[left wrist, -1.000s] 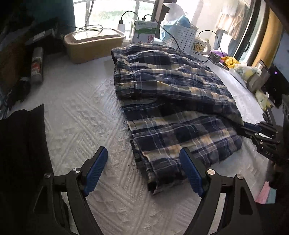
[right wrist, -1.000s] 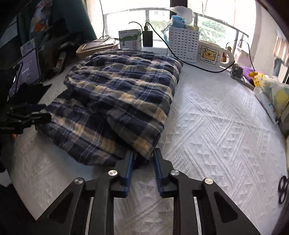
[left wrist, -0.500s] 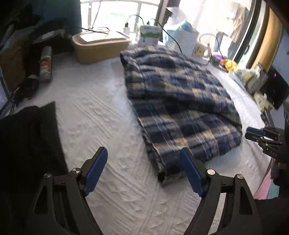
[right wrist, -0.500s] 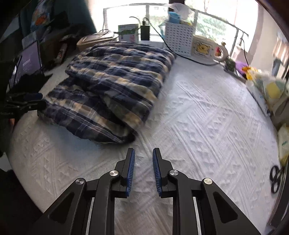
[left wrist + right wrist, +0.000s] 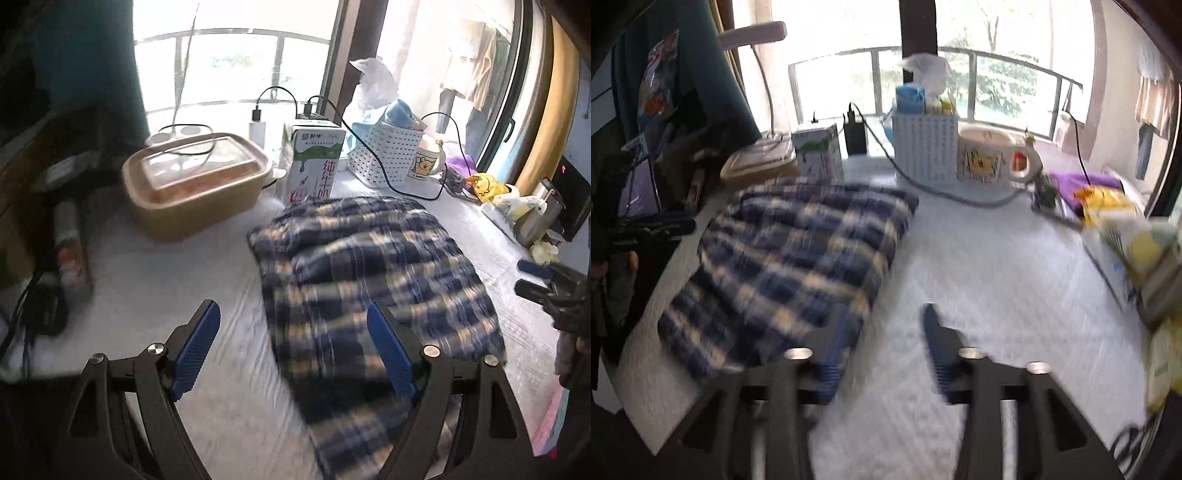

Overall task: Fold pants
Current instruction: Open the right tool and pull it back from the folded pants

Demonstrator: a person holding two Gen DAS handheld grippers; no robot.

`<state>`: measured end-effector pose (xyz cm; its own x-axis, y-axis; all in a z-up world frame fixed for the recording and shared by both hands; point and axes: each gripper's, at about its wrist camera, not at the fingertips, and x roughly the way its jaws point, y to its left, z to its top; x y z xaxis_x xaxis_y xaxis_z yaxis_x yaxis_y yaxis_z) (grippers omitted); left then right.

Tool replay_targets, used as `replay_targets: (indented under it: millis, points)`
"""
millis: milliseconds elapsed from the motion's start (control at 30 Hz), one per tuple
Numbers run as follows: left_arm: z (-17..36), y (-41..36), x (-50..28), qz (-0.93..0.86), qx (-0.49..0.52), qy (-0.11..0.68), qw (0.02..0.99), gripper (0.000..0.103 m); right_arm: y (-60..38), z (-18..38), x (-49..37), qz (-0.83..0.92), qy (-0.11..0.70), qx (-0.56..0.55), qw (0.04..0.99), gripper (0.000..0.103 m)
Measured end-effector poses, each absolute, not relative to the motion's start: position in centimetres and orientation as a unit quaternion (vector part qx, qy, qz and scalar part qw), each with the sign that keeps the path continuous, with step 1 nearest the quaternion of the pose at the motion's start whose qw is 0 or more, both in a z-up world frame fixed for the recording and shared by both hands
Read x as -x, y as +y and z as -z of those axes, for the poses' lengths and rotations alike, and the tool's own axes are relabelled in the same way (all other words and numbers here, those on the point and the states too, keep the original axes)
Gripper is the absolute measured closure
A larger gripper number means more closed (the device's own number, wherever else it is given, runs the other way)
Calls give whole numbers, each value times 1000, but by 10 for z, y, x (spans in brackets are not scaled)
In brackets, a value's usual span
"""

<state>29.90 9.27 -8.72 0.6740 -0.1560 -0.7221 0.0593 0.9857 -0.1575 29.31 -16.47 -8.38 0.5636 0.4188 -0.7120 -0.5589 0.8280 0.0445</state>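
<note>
Blue-and-cream plaid pants [image 5: 373, 280], folded into a thick bundle, lying on a white textured tabletop [image 5: 184, 273]. Behind the pants, toward the window: a tan lidded container [image 5: 192, 184], a green-and-white milk carton [image 5: 314, 162], a white slotted basket [image 5: 386, 151] and a cream mug with a cartoon bear [image 5: 984, 158]. A black cable [image 5: 384, 173] trailing across the tabletop just behind the pants.

Left gripper [image 5: 295, 350] poised over the near edge of the pants, jaws spread wide and holding nothing; one blue pad over bare tabletop beside the pants, the other over the plaid cloth. Contact with the cloth impossible to tell through the blur.

Right gripper [image 5: 882, 343] at the opposite side of the pants, jaws parted and empty; one blue pad at the hem of the pants, the other over bare tabletop. Both views smeared by motion.
</note>
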Motion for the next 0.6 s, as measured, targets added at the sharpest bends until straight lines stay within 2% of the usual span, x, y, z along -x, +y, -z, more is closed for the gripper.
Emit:
replay_targets:
  millis: [33,300,600]
  points:
    - [88,92,-305,59,56,400,913,21,-162,82,-300,-279,373,91,880,29]
    - [103,100,-348,87,57,407,908,21,-142,86,-362,-299,373,73,875,29]
    - [125,89,-376,133,59,444,884,21,-124,120,-415,-314,407,53,856,29]
